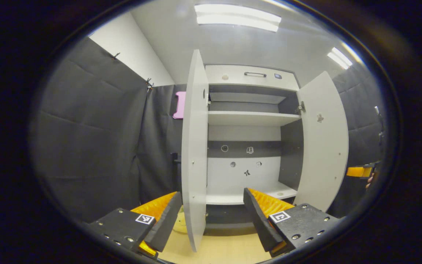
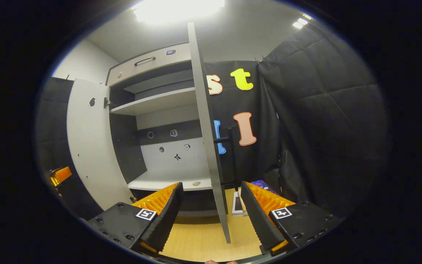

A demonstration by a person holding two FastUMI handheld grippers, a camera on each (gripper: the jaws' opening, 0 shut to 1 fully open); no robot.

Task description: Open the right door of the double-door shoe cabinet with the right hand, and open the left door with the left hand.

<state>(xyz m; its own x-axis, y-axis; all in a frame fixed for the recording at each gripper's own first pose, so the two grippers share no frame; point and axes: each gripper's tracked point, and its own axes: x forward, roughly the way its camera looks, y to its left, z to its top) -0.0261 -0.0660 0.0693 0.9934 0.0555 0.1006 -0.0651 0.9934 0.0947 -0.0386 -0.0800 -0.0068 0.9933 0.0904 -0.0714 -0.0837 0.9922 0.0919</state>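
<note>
The white shoe cabinet (image 1: 251,118) stands with both doors swung out and its shelves bare. In the left gripper view the left door (image 1: 194,154) is edge-on between the fingers of my left gripper (image 1: 211,193), which is open; the door stands close to the left finger without being pinched. The right door (image 1: 322,146) hangs open beyond. In the right gripper view the right door (image 2: 211,139) is edge-on between the fingers of my open right gripper (image 2: 211,185). The left door (image 2: 90,146) stands open at the left of that view.
Black cloth walls close in on both sides of the cabinet. The wooden floor (image 1: 225,249) lies below the doors. A flat white item (image 2: 237,204) and a blue book (image 2: 261,183) lie on the floor right of the cabinet. A dark pole (image 2: 230,154) stands behind the right door.
</note>
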